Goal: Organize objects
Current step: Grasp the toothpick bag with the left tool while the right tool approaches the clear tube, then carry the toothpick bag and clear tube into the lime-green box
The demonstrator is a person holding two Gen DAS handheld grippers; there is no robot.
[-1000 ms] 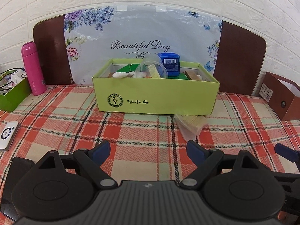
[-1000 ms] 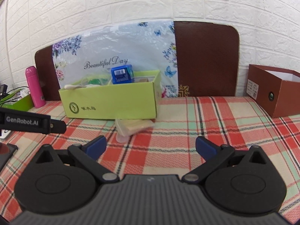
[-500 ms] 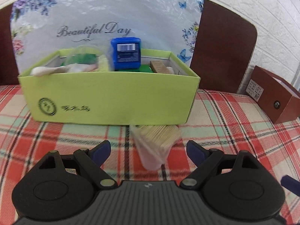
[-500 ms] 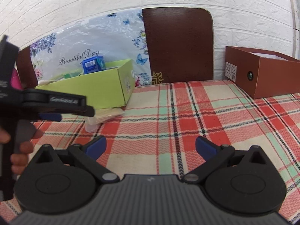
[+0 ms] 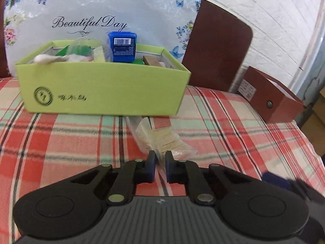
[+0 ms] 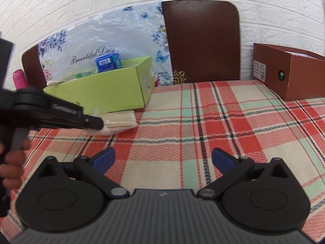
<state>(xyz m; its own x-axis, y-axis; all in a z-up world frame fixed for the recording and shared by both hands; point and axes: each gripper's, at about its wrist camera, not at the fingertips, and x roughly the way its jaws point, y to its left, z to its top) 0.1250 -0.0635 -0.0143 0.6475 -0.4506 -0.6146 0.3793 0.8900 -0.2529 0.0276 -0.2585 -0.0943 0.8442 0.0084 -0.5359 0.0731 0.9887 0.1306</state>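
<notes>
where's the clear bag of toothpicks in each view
Left wrist view: bag of toothpicks at centre, just ahead of the left gripper, its near end between the pads.
Right wrist view: same bag at left, at the left gripper's tip.
Shared landmark: green box just behind it.

My left claw [image 5: 160,158] was matte black with a ribbed grey body, round side discs and silver pivot screws. My right claw [image 6: 163,158] matched, with blue fingertips [image 6: 104,158].
</notes>
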